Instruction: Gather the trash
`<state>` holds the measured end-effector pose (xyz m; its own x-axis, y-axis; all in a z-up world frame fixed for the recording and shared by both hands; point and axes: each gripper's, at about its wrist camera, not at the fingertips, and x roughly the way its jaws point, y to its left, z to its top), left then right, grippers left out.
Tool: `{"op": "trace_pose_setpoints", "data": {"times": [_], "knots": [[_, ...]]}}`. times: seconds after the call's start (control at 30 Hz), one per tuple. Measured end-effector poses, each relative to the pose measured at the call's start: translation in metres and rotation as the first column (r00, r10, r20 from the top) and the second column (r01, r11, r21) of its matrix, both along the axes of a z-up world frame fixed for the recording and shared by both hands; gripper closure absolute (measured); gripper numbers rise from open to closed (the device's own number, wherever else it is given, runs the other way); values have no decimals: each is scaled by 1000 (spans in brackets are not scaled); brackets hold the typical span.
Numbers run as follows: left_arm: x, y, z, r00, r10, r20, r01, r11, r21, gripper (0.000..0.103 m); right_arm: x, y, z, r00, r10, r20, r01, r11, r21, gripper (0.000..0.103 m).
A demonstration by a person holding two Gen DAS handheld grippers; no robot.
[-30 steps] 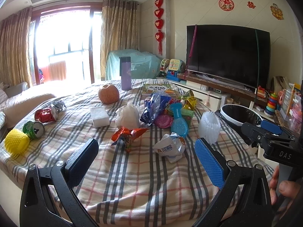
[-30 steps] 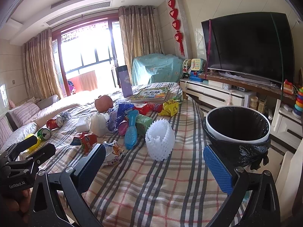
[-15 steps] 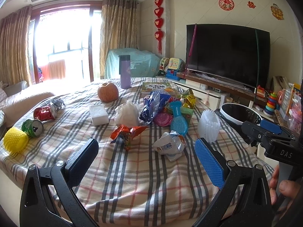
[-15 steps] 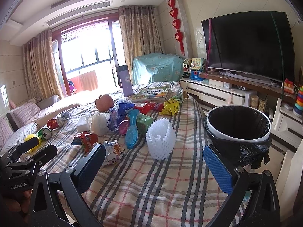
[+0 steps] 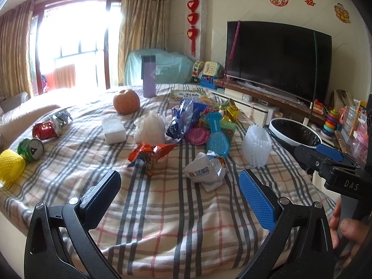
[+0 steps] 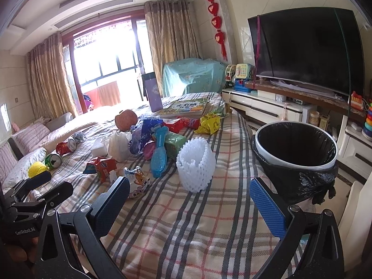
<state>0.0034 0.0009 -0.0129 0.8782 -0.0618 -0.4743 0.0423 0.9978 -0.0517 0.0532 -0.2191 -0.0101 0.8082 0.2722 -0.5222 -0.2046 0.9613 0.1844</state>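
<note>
Both your grippers hang wide open and empty over the near end of the plaid blanket (image 5: 176, 211).

The blanket's near half is bare, open room for you; its right edge drops off beside one black-lined bin (image 6: 295, 153), which stands just beyond your right gripper (image 6: 188, 200). You have one white foam net (image 6: 195, 162) ahead of that gripper, apart from the pile. Your left gripper (image 5: 180, 187) points at one crumpled white wrapper (image 5: 205, 169) just past its fingertips, with one orange snack bag (image 5: 151, 154) to its left. Three crushed cans (image 5: 31, 148) and one yellow foam net (image 5: 10, 166) lie near the far-left edge.
</note>
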Motion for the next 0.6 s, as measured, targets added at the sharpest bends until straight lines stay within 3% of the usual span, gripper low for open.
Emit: {"op": "trace_pose_setpoints", "data": {"times": [0.43,0.6], "knots": [[43,-3,-16,992,-52,-113,47,998,-48,1,39,-8,-20,994,22,-109,-21,1000,6,1],[64,-11,-24,983,-83,-166,76,996,-47,8,55,-7,-28,987,45,-156,-43,999,17,12]]}}
